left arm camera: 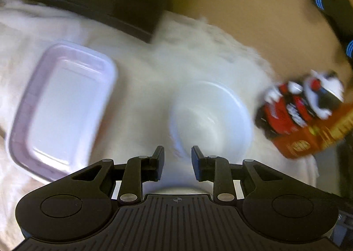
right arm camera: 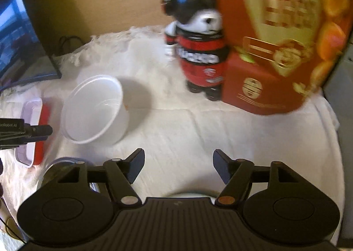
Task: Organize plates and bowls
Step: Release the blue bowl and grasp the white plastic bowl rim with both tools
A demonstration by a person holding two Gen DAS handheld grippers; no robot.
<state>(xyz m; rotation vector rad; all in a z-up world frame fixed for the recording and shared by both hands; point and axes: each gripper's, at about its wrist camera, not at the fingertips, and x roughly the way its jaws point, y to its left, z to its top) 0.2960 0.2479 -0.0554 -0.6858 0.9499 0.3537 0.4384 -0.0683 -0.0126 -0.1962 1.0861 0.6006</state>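
Note:
A white round bowl (left arm camera: 209, 116) stands on the white cloth, just ahead and right of my left gripper (left arm camera: 177, 162), which is open and empty above its near rim. A pale lilac rectangular tray (left arm camera: 61, 107) lies to the left. In the right wrist view the same bowl (right arm camera: 94, 109) stands upright at left, with the tray (right arm camera: 30, 132) on a red base beyond it. My right gripper (right arm camera: 178, 168) is open and empty over bare cloth. The left gripper's fingers (right arm camera: 39, 130) reach in at the left edge. A round rim (right arm camera: 64, 160) shows behind my right gripper's left finger.
A black, white and red bear figure (right arm camera: 198, 52) and a red printed box (right arm camera: 280, 37) stand at the back right. A dark screen (right arm camera: 24, 37) stands at the back left. The white cloth (right arm camera: 176, 129) covers the table; its edge drops at the right.

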